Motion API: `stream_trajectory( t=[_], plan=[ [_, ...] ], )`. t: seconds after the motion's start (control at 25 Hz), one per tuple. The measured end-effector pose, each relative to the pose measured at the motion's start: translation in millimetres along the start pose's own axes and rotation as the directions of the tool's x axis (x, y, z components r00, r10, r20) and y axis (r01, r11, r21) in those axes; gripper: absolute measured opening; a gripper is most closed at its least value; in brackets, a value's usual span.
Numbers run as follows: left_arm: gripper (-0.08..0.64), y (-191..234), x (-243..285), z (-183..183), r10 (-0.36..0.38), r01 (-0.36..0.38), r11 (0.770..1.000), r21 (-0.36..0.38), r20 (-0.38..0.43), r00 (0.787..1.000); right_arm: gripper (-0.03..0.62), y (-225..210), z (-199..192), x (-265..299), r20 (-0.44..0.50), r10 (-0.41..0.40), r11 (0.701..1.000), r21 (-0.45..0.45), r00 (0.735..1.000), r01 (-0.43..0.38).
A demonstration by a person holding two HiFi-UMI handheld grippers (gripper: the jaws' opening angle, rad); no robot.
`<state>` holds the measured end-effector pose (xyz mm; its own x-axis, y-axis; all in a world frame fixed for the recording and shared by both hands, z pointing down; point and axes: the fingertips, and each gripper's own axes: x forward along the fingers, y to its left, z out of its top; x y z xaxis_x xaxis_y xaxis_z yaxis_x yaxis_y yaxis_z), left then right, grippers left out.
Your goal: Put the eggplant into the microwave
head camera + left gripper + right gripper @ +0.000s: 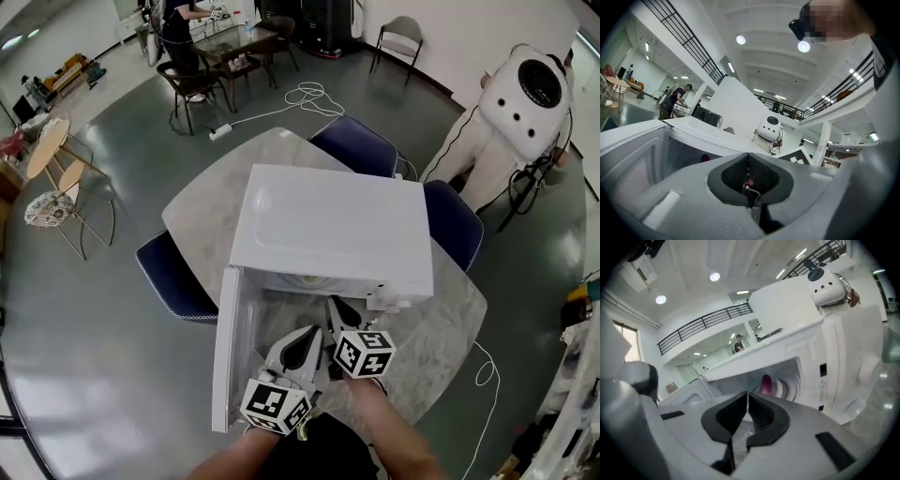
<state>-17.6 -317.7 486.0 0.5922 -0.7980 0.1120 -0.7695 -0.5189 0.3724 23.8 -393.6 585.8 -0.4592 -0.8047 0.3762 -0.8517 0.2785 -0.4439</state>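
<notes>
The white microwave [328, 225] stands on a marble table [202, 211], and its door [230, 347] hangs open to the left. The purple eggplant [766, 384] lies inside the cavity beside something white and round; in the left gripper view a bit of the eggplant [704, 158] shows low in the opening. Both grippers hover just in front of the opening. My left gripper [309, 336] [748, 157] is shut with nothing between its jaws. My right gripper [334, 305] [747, 395] sits a little higher and closer to the cavity, shut as well and empty.
Blue chairs [173, 277] [356, 145] [455, 225] ring the table. A white rounded robot figure [525, 94] stands at the back right. A white cable [281, 108] trails over the floor behind. A person works at a distant dark table [234, 42].
</notes>
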Motion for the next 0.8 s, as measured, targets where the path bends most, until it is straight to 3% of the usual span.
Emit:
stream_trajectory(
  t=[0.32,0.52,0.8],
  plan=[
    [0.008,-45.7,-12.4,48.2,-0.057,0.057,0.998,0.012,0.039,0.998,0.002,52.9,71.0,-74.7,0.078,0.117,0.992,-0.055,0.99,-0.113],
    [0.008,-68.9,-19.4,81.1,-0.078,0.073,0.996,0.054,0.091,0.993,0.002,65.6,103.3,-112.2,0.131,0.131,0.989,-0.086,0.983,-0.12],
    [0.008,-97.5,-18.8,96.1,-0.12,0.112,0.99,0.085,0.095,0.988,0.0,70.9,132.5,-152.0,0.192,0.147,0.982,-0.149,0.97,-0.119]
  ],
)
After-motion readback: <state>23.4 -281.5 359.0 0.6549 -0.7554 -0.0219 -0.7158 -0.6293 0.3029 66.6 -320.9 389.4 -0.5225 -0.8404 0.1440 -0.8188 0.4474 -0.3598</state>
